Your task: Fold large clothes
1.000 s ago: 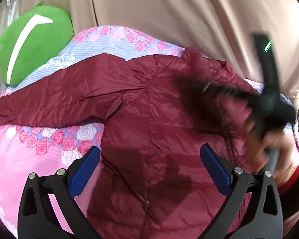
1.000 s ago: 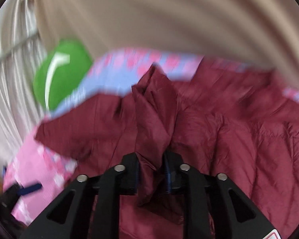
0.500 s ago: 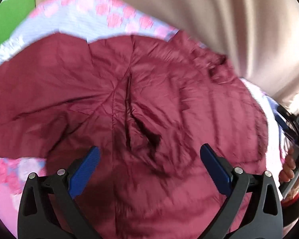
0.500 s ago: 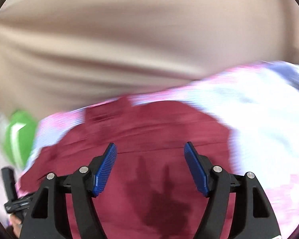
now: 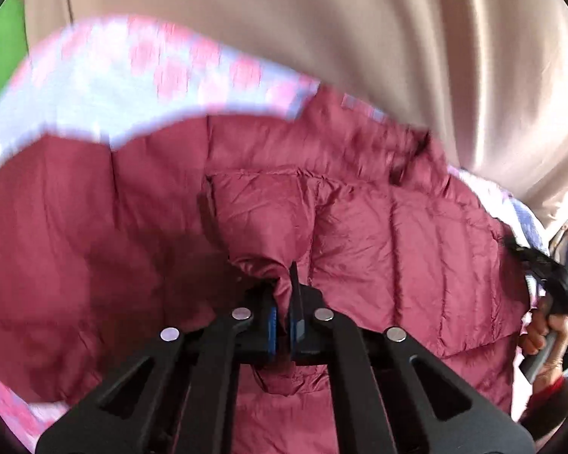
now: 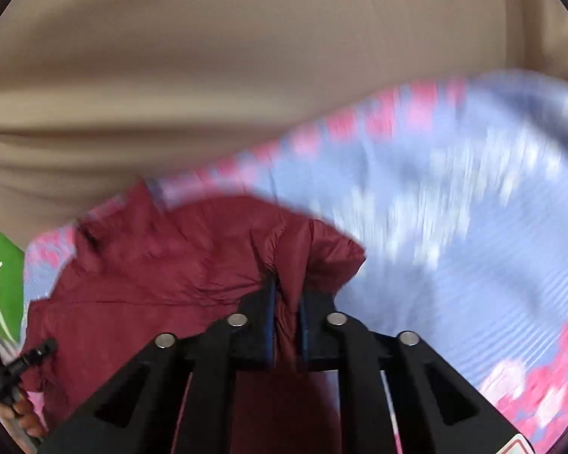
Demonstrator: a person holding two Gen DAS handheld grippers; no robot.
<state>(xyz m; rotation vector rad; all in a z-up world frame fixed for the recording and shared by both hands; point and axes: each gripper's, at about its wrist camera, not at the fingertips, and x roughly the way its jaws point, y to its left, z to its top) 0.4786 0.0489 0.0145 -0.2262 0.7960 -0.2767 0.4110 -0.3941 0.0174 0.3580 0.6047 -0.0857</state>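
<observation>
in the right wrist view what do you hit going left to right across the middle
green cushion → maroon jacket → right gripper, shut on a pinch of the jacket → floral bedsheet

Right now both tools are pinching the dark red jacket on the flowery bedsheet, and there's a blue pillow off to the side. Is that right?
Almost. The pillow is green, not blue; the right wrist view shows it at the left edge. The rest holds: the left tool and the right tool are each shut on a fold of the dark red jacket, which lies on the flowery bedsheet.
</observation>
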